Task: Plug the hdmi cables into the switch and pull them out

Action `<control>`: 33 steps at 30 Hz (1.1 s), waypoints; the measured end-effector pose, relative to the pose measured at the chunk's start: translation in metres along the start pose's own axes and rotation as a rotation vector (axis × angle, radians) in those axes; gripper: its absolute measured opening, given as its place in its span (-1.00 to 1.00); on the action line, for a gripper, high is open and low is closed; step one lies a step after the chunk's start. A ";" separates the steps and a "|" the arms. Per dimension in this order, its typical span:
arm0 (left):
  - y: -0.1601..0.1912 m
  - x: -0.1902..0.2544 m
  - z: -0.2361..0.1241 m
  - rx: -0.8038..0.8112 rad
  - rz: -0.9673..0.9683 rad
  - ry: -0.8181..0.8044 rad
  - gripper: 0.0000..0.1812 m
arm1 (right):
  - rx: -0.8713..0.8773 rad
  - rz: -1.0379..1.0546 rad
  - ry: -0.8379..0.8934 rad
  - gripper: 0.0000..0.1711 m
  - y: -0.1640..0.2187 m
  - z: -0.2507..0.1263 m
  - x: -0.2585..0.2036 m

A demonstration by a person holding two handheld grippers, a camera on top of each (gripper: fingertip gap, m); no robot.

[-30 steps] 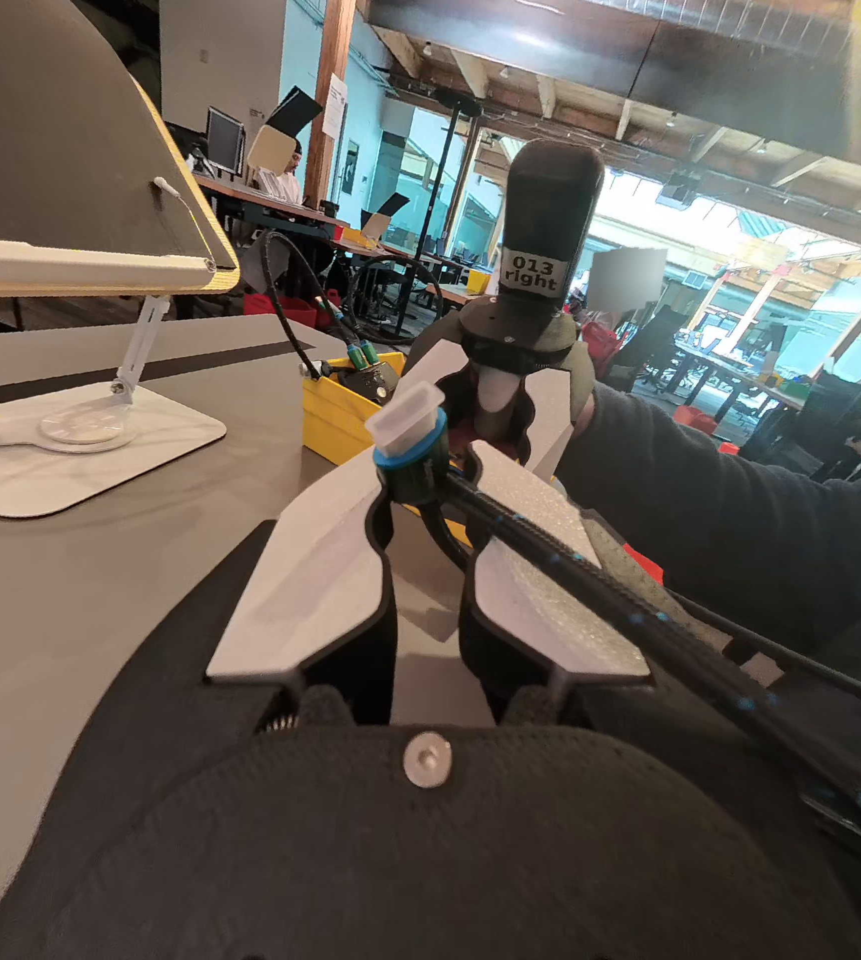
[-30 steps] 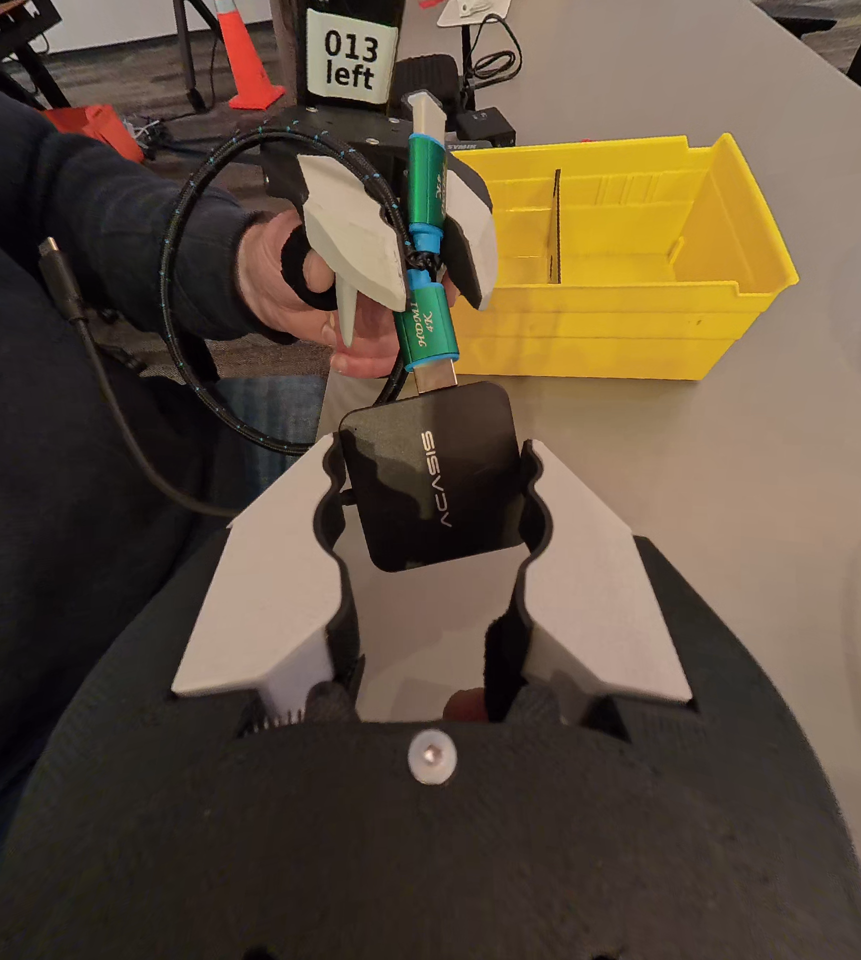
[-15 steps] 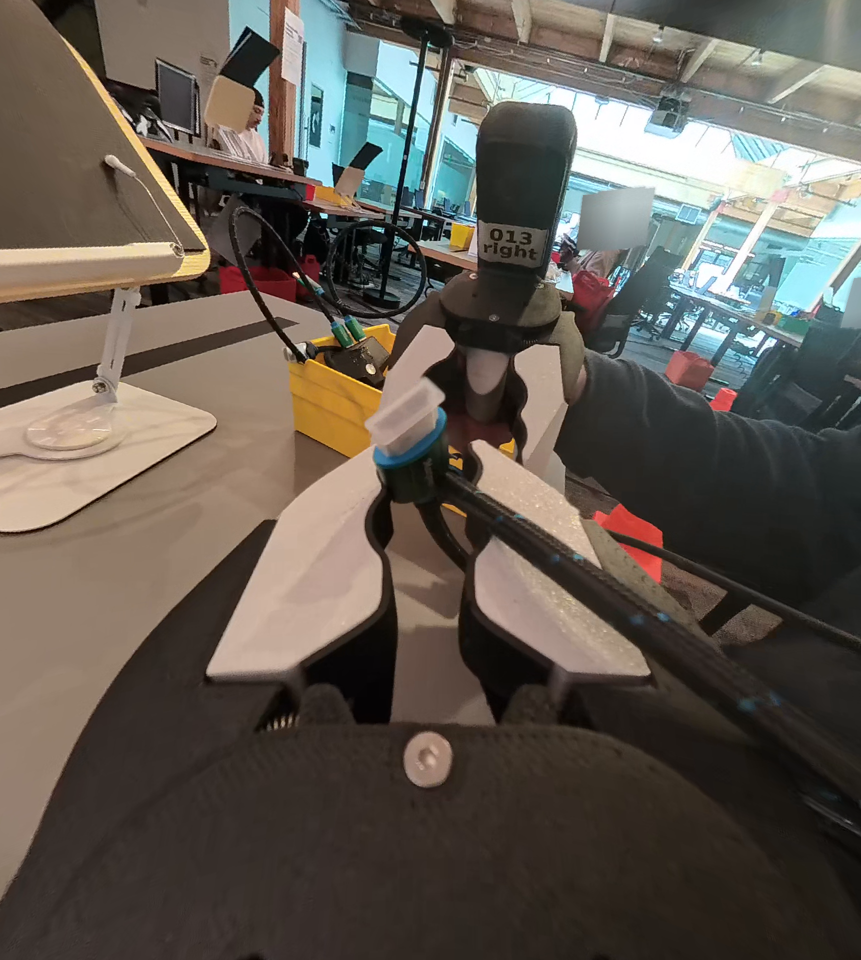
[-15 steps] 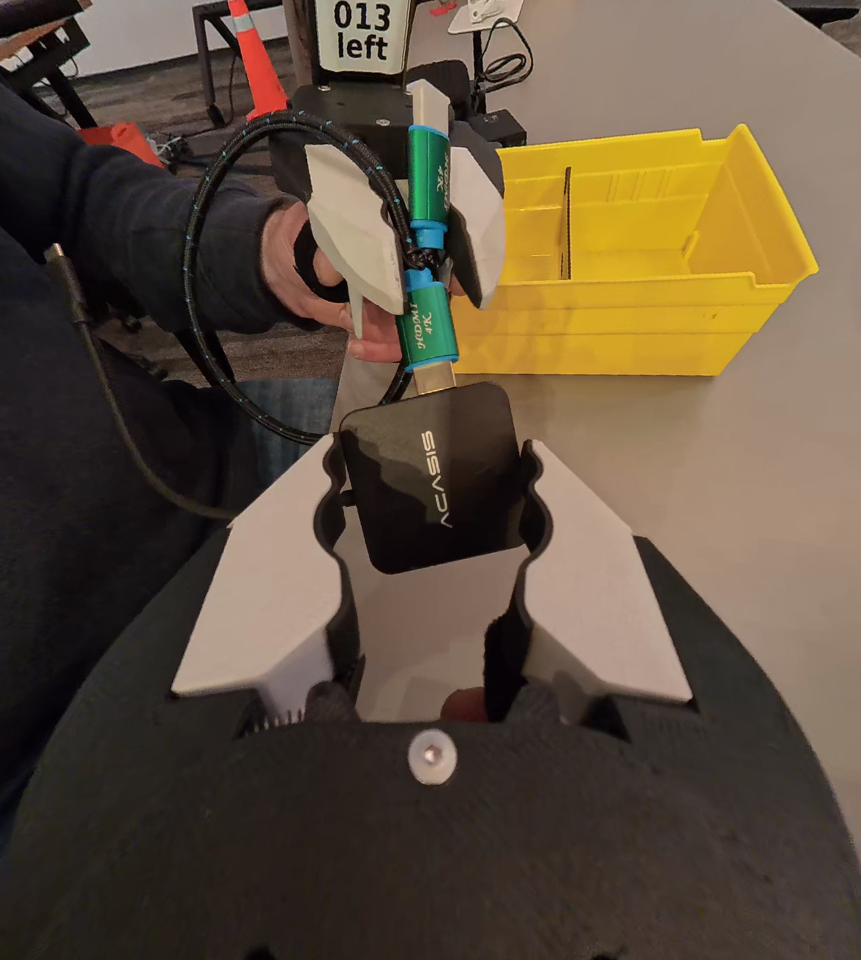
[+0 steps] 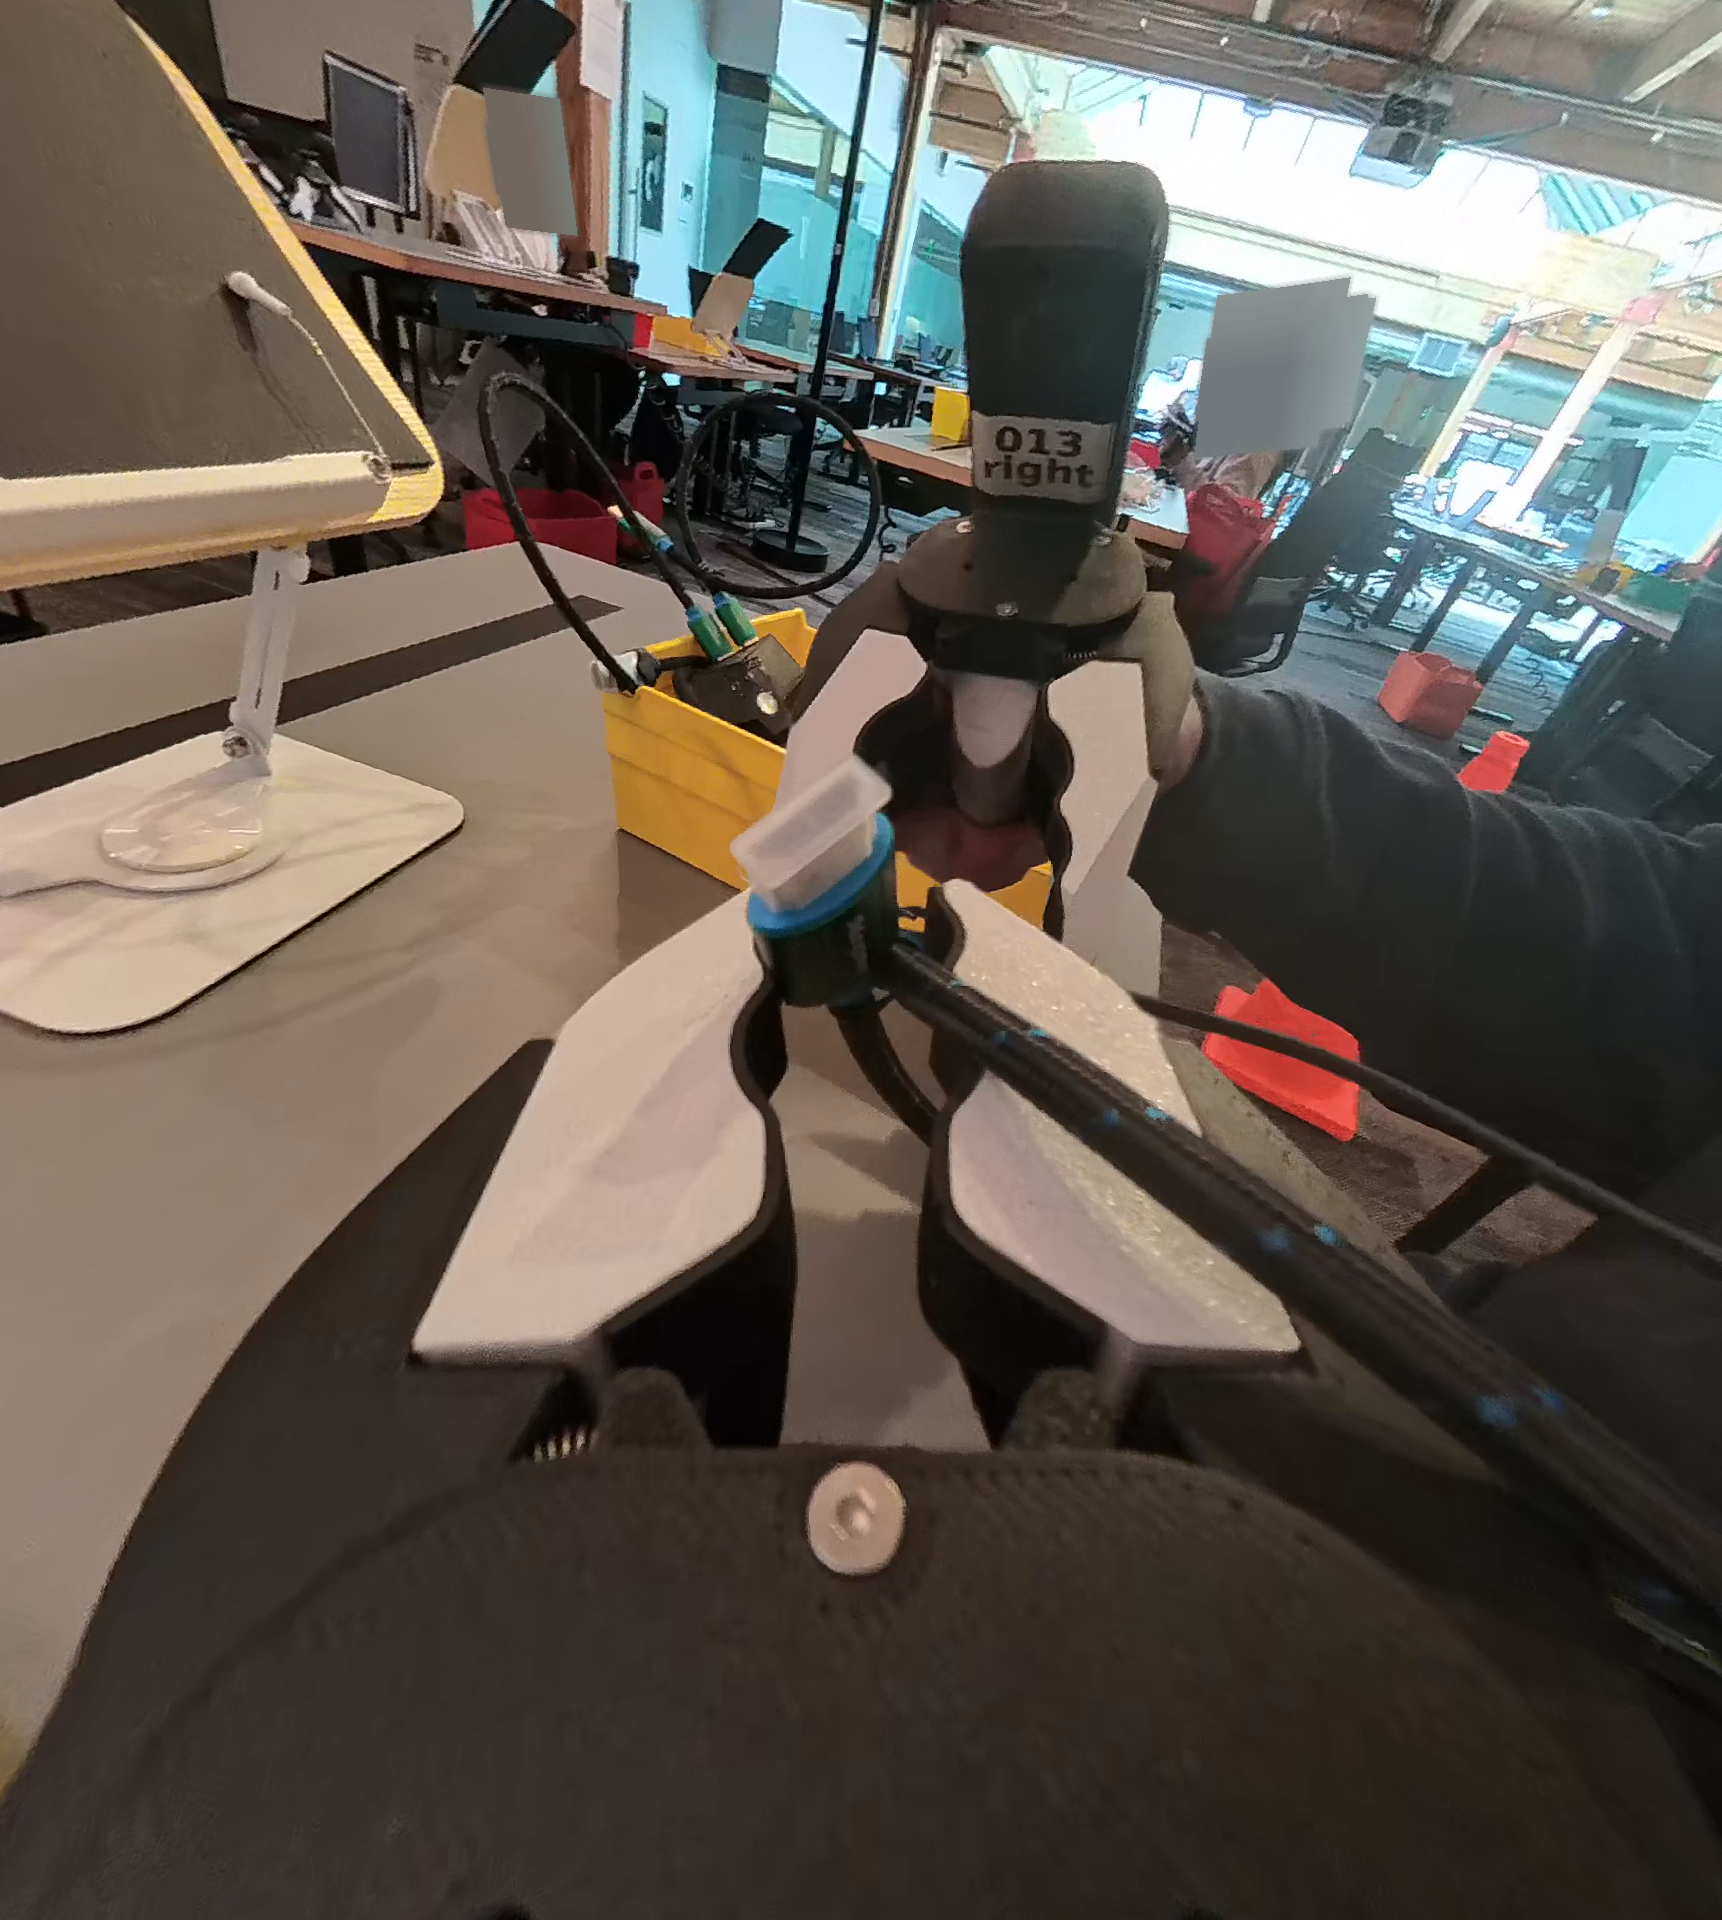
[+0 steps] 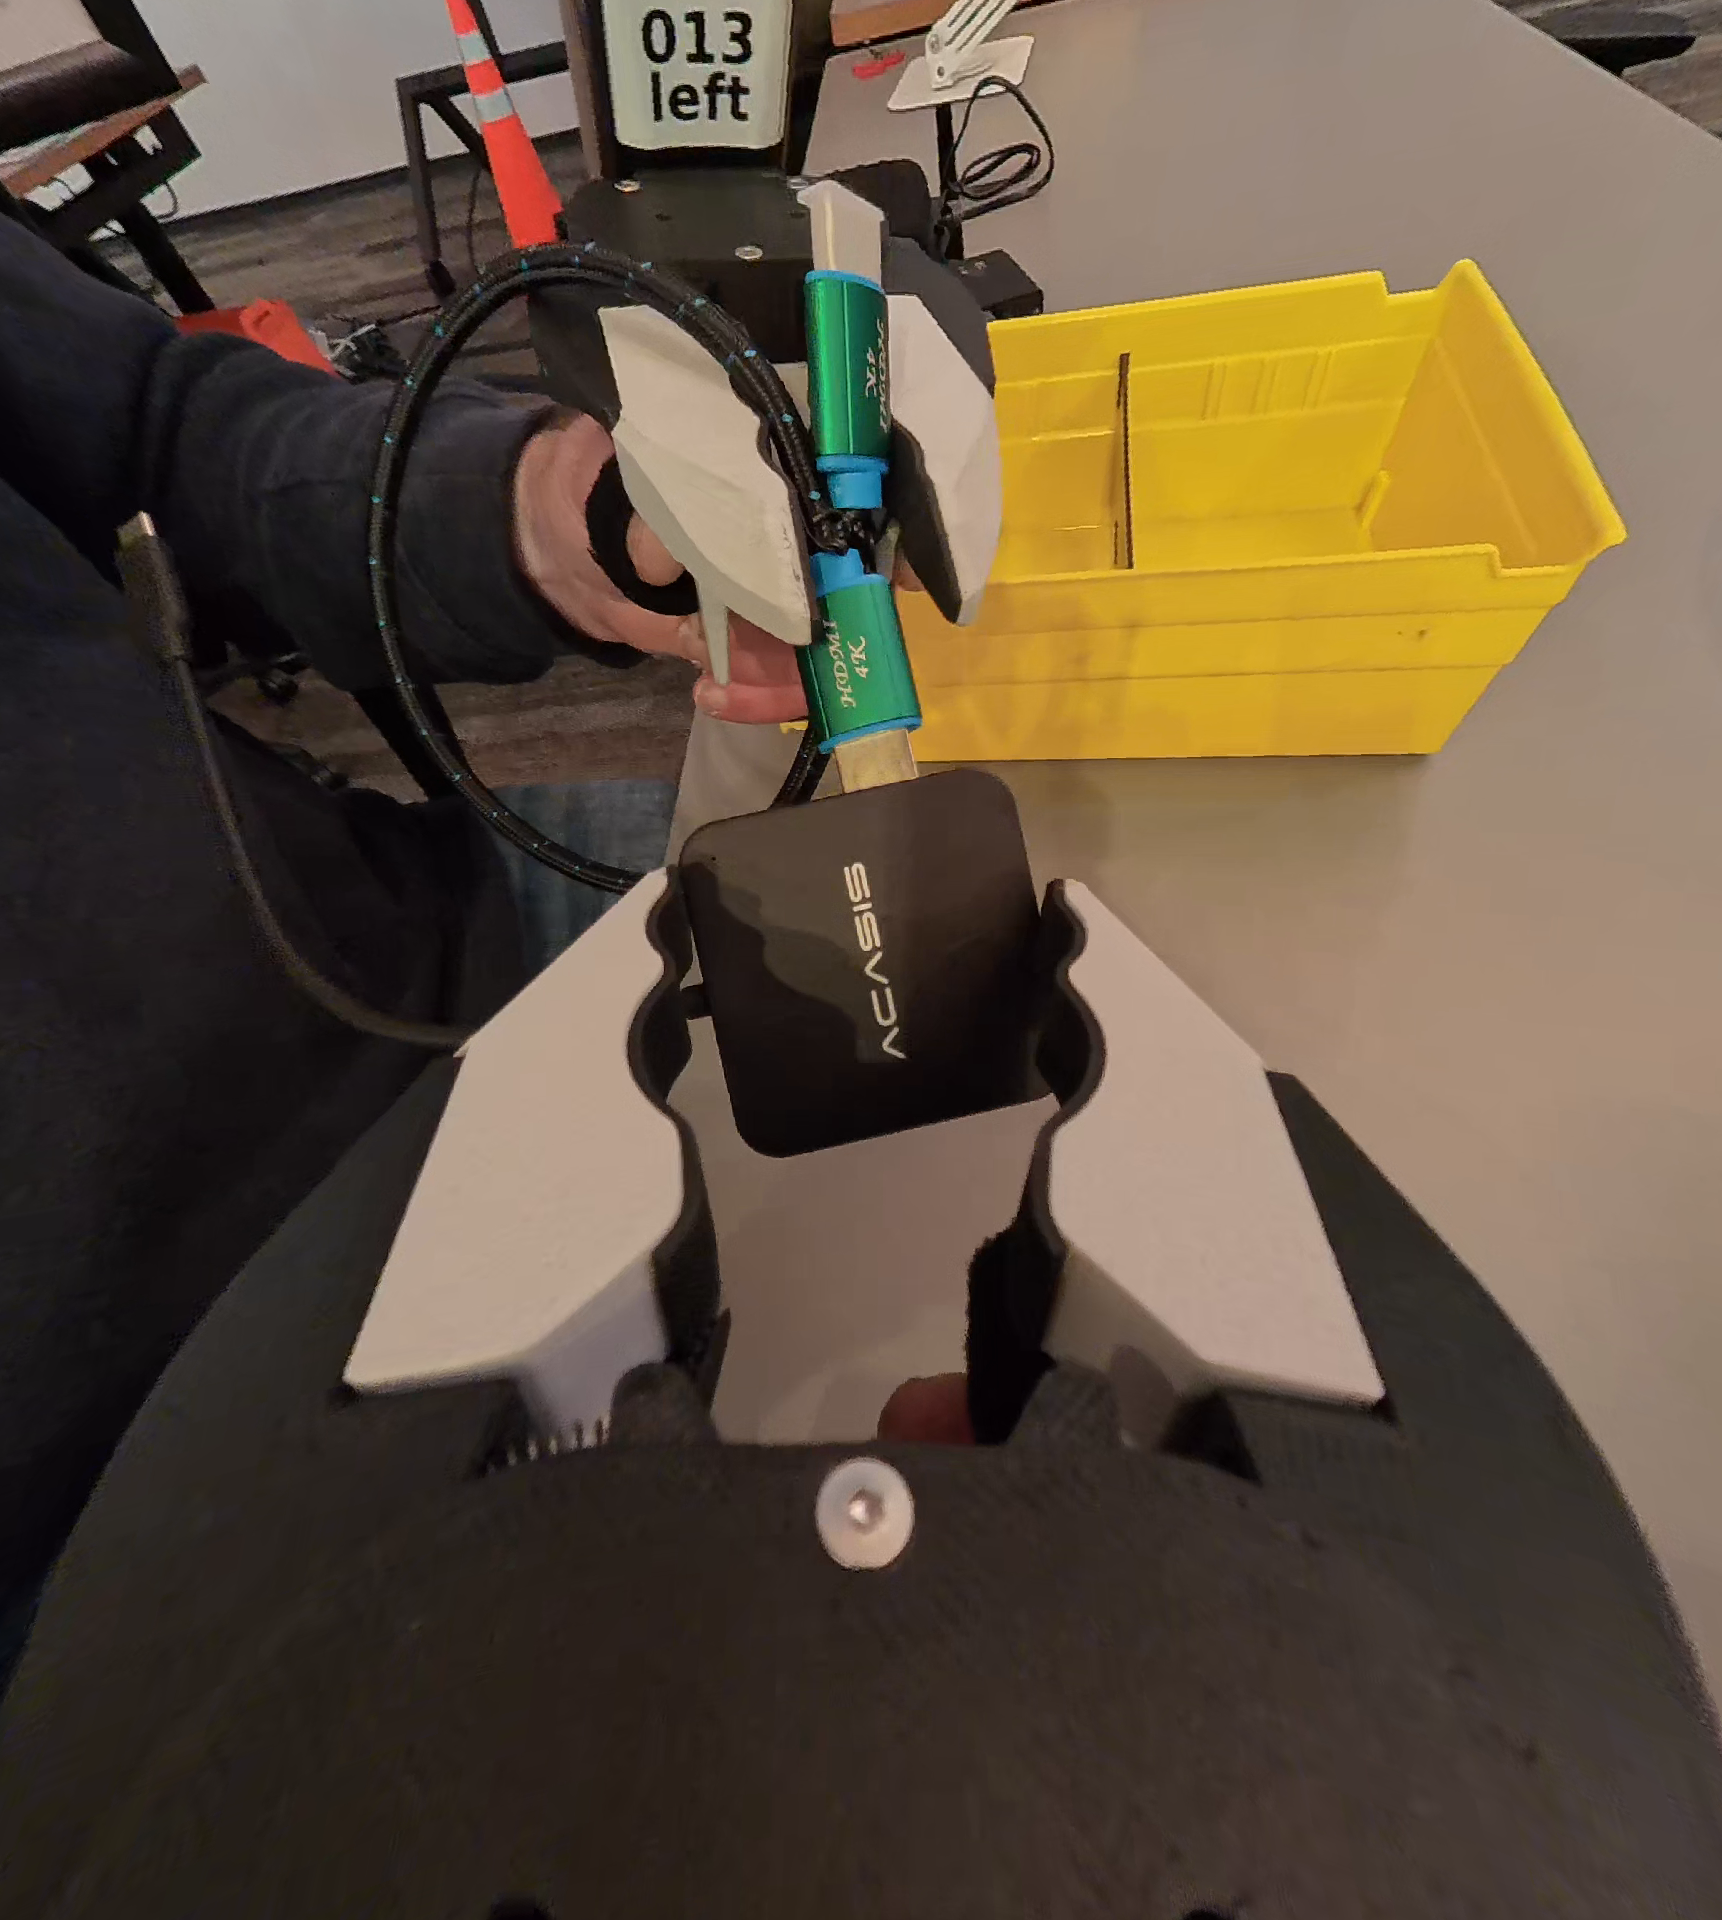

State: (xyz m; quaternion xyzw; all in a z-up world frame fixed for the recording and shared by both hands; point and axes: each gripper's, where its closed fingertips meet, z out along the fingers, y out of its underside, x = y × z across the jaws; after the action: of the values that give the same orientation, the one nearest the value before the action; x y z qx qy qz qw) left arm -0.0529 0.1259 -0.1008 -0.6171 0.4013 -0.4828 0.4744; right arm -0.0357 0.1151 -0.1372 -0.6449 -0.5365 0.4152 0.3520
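While the right gripper [image 6: 862,997] clamps the black switch [image 6: 862,961] between its white fingers at centre frame of the right wrist view, a green HDMI plug [image 6: 859,665] sits just above it, its gold tip at the switch's top edge; how deep it sits cannot be told. Higher up, the left gripper [image 6: 862,540] is closed on the braided cable [image 6: 441,416] between that plug and a second green plug [image 6: 844,379] wearing a clear cap. Over in the upper right, a yellow bin [image 6: 1252,665] rests on the grey table [image 6: 1459,1039]. Top left, an orange cone [image 6: 504,135] stands on the floor.
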 end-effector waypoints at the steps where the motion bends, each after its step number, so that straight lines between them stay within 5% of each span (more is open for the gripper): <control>1: 0.000 -0.001 0.000 0.003 -0.007 -0.011 -0.74 | 0.002 -0.006 0.013 -0.23 0.000 0.000 0.001; 16: -0.007 -0.014 -0.003 0.114 -0.126 -0.089 -0.75 | 0.072 -0.050 0.123 -0.23 -0.013 0.005 0.012; 33: -0.015 -0.007 -0.008 0.199 -0.136 -0.046 -0.78 | 0.195 -0.059 0.062 -0.27 -0.025 0.006 0.002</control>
State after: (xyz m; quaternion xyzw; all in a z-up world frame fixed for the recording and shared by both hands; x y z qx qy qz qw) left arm -0.0621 0.1343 -0.0874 -0.6038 0.2977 -0.5370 0.5085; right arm -0.0514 0.1214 -0.1171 -0.6039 -0.5013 0.4348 0.4416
